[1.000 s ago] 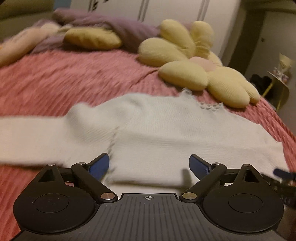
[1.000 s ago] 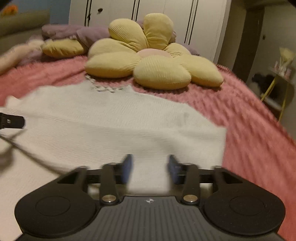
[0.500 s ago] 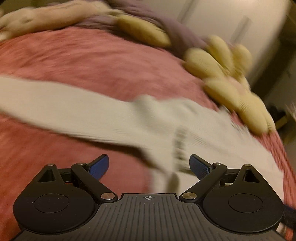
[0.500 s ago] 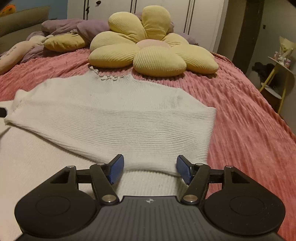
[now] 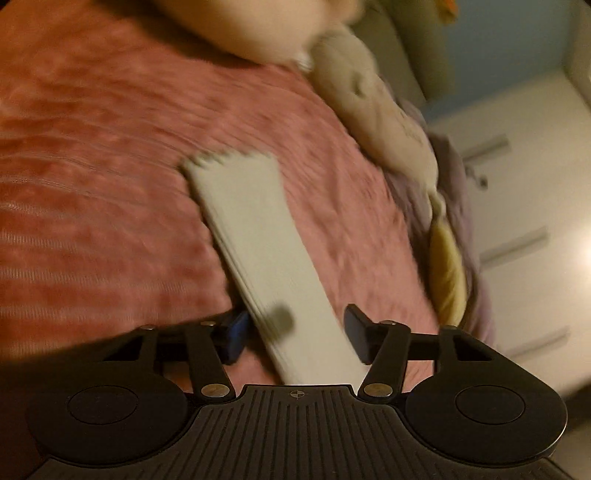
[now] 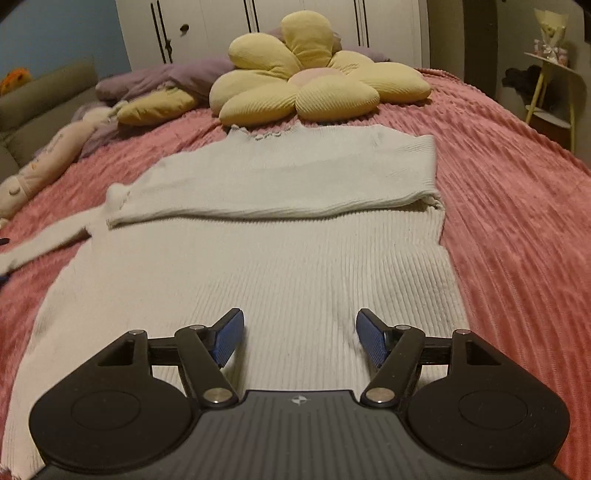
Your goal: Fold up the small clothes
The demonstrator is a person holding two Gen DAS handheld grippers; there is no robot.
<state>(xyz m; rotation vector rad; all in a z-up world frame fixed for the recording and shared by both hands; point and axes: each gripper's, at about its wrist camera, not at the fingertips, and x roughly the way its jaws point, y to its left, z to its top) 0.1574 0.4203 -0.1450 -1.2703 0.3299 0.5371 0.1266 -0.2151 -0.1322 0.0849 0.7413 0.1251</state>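
While the left wrist view is pretty smeared, I can still make out the left gripper point(image 5: 293, 334) tilted over the pink bedspread point(image 5: 92, 177) with the sweater's long sleeve point(image 5: 258, 251) running straight up between its jaws, cuff end pointing away from me. Those jaws have just been closing in, the sleeve sits between the blue pads point(image 5: 234, 334), but there's daylight on the right side at least, so I'd call it not clamped yet, just straddling the fabric. On the right wrist view things are way sharper: the white knit sweater point(image 6: 258, 266) lies flat in the middle of the bed, neckline up near the yellow flower pillow point(image 6: 317, 88), and its right sleeve point(image 6: 288, 184) is already folded across the chest, lying as a band from the right edge over to the left shoulder. The other sleeve trails off to the left edge of that view. My right gripper point(image 6: 299, 341) hovers low over the ribbed lower body of the sweater, jaws spread apart and just been widening a bit, nothing pinched between them, only the knit underneath. Purple blanket point(image 6: 162, 81) and a smaller yellow cushion point(image 6: 155, 107) sit up by the head of the bed, with a pale plush toy point(image 6: 44, 166) along the left side and white wardrobe doors point(image 6: 266, 18) behind
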